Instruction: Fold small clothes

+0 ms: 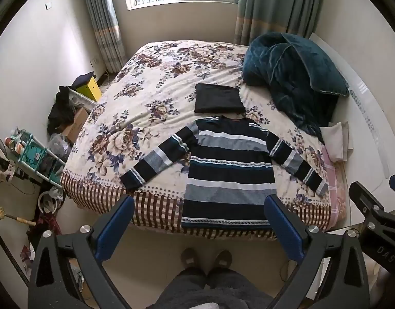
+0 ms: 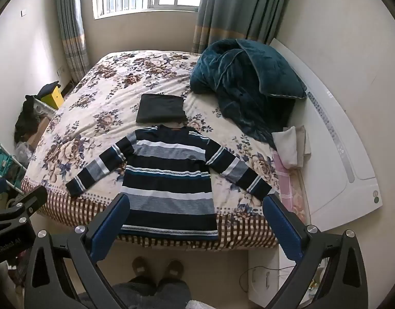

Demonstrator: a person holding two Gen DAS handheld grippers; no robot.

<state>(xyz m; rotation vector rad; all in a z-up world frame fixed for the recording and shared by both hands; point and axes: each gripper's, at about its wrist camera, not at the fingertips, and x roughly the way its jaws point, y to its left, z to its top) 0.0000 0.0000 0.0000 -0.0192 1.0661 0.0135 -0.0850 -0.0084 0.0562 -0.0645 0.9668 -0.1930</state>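
Observation:
A striped sweater in navy, grey and white lies flat on the bed's near edge, both sleeves spread out to the sides, hem hanging over the checked border. Just beyond its collar sits a folded black garment. My left gripper is held high above the floor in front of the bed, jaws wide open, nothing between them. My right gripper hovers beside it, also wide open and empty; part of its frame shows at the right in the left wrist view. Neither touches the sweater.
The floral bedspread covers the bed. A teal quilt is heaped at the far right, with folded pale cloths nearby. Clutter and a green rack stand left. The person's slippers are below.

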